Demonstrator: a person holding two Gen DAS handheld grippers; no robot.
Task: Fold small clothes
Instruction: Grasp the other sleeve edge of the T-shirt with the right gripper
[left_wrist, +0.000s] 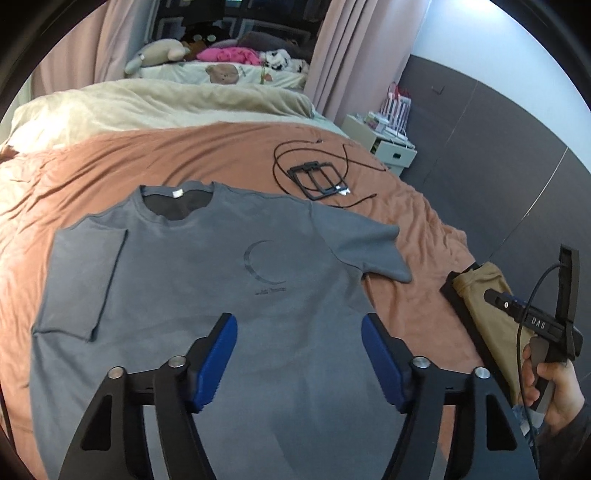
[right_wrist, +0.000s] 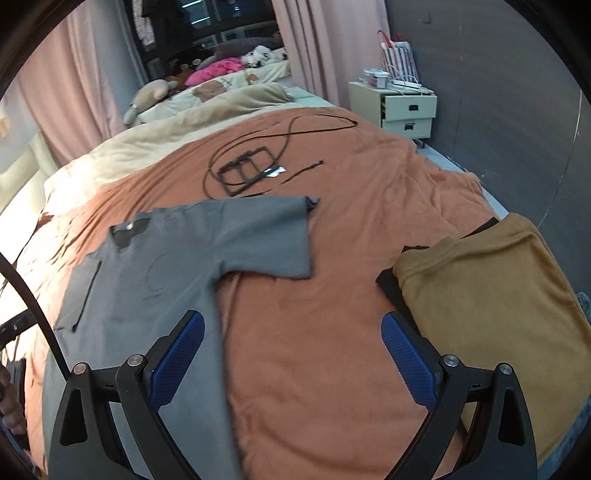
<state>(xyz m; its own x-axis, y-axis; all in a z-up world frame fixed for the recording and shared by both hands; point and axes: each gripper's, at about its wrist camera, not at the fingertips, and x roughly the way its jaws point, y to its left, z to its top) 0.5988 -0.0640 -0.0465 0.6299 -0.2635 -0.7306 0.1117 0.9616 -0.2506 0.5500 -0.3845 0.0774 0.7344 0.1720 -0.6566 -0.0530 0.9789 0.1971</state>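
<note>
A grey T-shirt (left_wrist: 207, 280) with a crescent print lies flat, face up, on the orange bedspread (right_wrist: 332, 350), collar away from me. Its left sleeve (left_wrist: 85, 280) is folded in over the body, while the right sleeve (right_wrist: 273, 236) lies spread out. My left gripper (left_wrist: 299, 325) hovers open over the shirt's lower middle, with nothing between its blue pads. Over the shirt's right edge and bare bedspread my right gripper (right_wrist: 291, 325) stands open, also holding nothing. A folded mustard garment (right_wrist: 491, 295) rests on a black one (right_wrist: 391, 288) at the right.
A black frame with a coiled cable (left_wrist: 317, 177) lies on the bedspread beyond the shirt. A beige duvet (left_wrist: 147, 103) and soft toys sit at the bed's far end. A white nightstand (right_wrist: 402, 107) stands by the grey wall. The bed's edge runs along the right.
</note>
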